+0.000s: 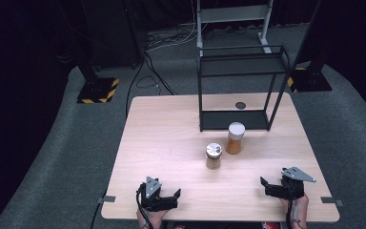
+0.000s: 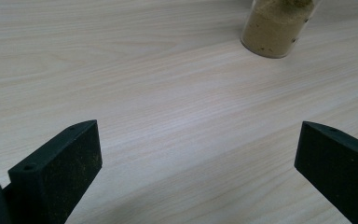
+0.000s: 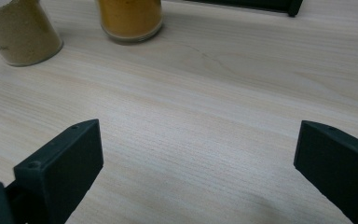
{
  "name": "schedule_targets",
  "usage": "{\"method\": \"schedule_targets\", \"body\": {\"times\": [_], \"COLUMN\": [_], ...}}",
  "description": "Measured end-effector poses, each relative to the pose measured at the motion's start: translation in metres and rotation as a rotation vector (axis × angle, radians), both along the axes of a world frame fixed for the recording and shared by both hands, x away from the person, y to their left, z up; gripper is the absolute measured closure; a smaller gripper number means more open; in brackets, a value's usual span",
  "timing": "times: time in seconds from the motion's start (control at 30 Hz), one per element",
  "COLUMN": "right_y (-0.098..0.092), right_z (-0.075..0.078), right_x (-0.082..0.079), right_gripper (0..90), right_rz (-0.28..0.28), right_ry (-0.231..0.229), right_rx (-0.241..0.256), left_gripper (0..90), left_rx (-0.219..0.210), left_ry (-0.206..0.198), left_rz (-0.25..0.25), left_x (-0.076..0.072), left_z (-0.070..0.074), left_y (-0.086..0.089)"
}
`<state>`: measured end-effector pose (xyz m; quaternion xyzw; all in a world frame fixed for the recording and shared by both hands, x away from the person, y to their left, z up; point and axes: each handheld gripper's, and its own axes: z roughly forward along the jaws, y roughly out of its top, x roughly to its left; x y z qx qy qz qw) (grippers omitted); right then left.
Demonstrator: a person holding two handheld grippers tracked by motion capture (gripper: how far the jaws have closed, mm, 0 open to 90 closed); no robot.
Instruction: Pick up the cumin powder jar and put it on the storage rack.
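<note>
The left gripper (image 1: 164, 198) is being held wide open and empty near the table's (image 1: 171, 124) front edge, and the brown spice jar (image 1: 214, 156) is standing upright ahead, to its right (nearer than to the right gripper (image 1: 272, 187), also open and empty), with the orange spice jar (image 1: 235, 138) just behind.

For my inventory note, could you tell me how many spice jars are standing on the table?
2. The shorter jar of beige powder stands mid-table; the taller jar of orange powder stands just behind and right of it, before the black shelf rack. None seems hidden.
</note>
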<state>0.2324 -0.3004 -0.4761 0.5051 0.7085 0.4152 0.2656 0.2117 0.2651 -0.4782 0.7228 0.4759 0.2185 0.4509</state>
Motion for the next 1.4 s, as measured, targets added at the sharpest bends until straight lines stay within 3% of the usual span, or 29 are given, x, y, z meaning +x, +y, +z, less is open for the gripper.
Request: {"method": "schedule_targets", "body": {"times": [0.1,0.3,0.37,0.73,0.93,1.4], "right_y": [0.0,-0.001,-0.001,-0.005,-0.006,-0.009], "right_z": [0.0,-0.001,-0.001,-0.002,-0.002,-0.004], "right_x": [-0.001,-0.001,-0.002,0.0,0.0,-0.001], "right_gripper": [0.0,0.0,0.0,0.0,0.0,0.0], "right_rz": [0.0,-0.001,-0.001,0.015,0.017,0.022], "right_ry": [-0.003,-0.006,-0.009,-0.009,-0.007,-0.016], "right_rx": [0.003,0.009,0.007,0.024,0.024,0.042], "left_gripper": [0.0,0.0,0.0,0.0,0.0,0.0], "left_rx": [0.002,0.036,0.057,0.083,0.061,0.08], "left_ry": [-0.008,-0.011,-0.013,-0.018,-0.024,-0.033], "left_rz": [0.003,-0.045,-0.073,-0.151,-0.177,-0.227], "left_x": [0.0,0.012,0.019,0.054,0.065,0.102], "left_z": [-0.001,0.005,0.008,0.014,0.014,0.016], "left_y": [-0.01,-0.032,-0.039,-0.076,-0.086,-0.113]}}
